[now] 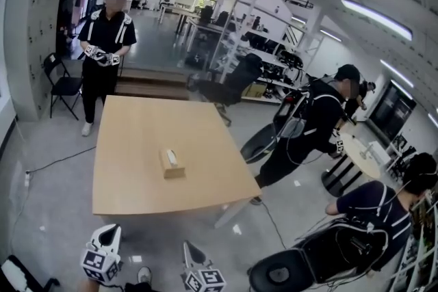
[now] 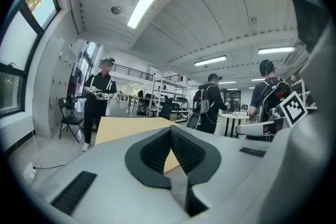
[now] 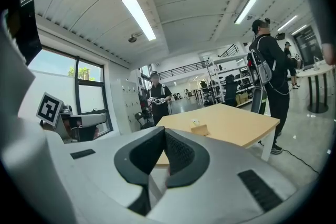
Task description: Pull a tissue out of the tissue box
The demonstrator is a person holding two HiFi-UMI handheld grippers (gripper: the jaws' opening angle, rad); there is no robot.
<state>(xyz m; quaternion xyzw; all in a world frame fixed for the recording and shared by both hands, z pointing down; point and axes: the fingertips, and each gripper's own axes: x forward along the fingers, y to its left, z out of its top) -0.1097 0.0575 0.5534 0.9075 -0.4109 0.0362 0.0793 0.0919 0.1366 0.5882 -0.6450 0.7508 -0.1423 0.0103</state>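
Note:
A tan tissue box [image 1: 172, 163] with a white tissue sticking out of its top sits near the middle of the light wooden table [image 1: 130, 181]. In the right gripper view the tissue box [image 3: 199, 128] is small and far ahead on the table [image 3: 236, 126]. Both grippers are short of the table's near edge, at the bottom of the head view. My left gripper [image 1: 107, 234] is shut with nothing in it; its dark pads [image 2: 181, 147] meet in the left gripper view. My right gripper [image 1: 192, 254] is also shut and empty, its pads [image 3: 178, 152] closed together.
A person in black [image 1: 106, 31] stands at the table's far end holding grippers, beside a folding chair [image 1: 61, 84]. Another person [image 1: 311, 130] leans by the table's right side, near a round white table [image 1: 361, 155]. A dark office chair [image 1: 282, 274] stands at the bottom right. A cable [image 1: 51, 164] runs over the floor at left.

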